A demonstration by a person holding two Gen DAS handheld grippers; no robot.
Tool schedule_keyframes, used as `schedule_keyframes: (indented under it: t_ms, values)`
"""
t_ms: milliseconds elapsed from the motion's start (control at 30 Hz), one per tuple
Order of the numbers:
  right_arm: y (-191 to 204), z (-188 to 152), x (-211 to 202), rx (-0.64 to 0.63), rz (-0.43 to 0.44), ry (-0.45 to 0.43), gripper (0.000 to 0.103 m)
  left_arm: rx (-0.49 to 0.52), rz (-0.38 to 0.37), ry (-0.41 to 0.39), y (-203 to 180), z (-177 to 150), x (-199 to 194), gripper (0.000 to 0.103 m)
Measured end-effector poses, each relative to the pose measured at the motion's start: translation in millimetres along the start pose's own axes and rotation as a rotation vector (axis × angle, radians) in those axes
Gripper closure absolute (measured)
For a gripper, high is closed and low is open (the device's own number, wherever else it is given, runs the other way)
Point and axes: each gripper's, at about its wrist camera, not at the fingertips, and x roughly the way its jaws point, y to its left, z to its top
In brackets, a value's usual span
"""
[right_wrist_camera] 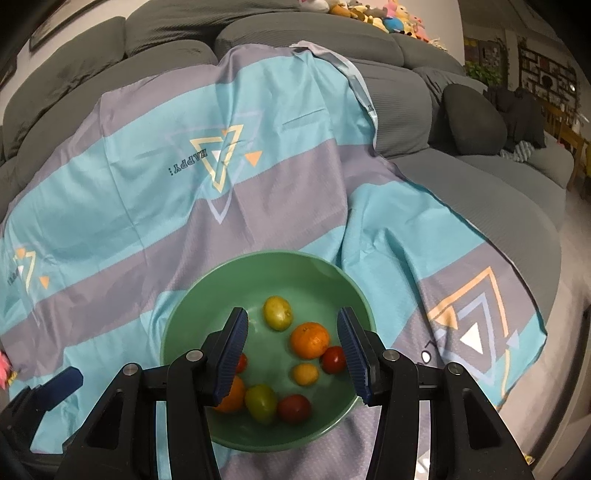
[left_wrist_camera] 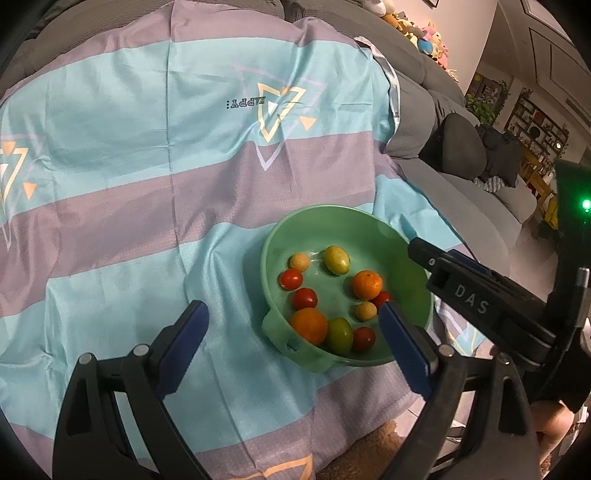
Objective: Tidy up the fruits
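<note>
Green bowl (right_wrist_camera: 192,314) sits on a striped teal-and-grey cloth (left_wrist_camera: 147,184) spread over a grey sofa (right_wrist_camera: 480,177), near the cloth's front right part; bowl has a small handle tab with a hole on its near rim in the left wrist view.

Contents, all loose on the bowl floor: two oranges, one toward the middle (right_wrist_camera: 309,339), one at the near side (left_wrist_camera: 308,325); two green-yellow oval fruits, far one (right_wrist_camera: 277,312), near one (right_wrist_camera: 260,402) touching the near orange; red tomatoes, one (right_wrist_camera: 333,359) just beside the middle orange, one (right_wrist_camera: 294,408) next to the near green fruit, two more (left_wrist_camera: 290,278) (left_wrist_camera: 304,298) on the left side; two small pale yellow-orange round fruits (left_wrist_camera: 299,262) (right_wrist_camera: 305,373).

Right gripper (right_wrist_camera: 291,354) hangs over the bowl, jaws spread wide, nothing between them; left gripper (left_wrist_camera: 293,323) jaws also wide apart, empty, straddling the bowl's near left rim, one finger over the cloth, the other over the bowl.

Plush toys (right_wrist_camera: 384,18) along the sofa back.
</note>
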Motion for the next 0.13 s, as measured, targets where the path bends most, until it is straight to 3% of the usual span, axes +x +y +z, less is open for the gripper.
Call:
schedule_keyframes:
  t_ms: [133]
  values:
    - [2.5, -0.3, -3.5, -0.011, 0.004, -0.007, 0.052, -0.012, 0.005, 0.0, 4.1, -0.8, -3.0, 0.01]
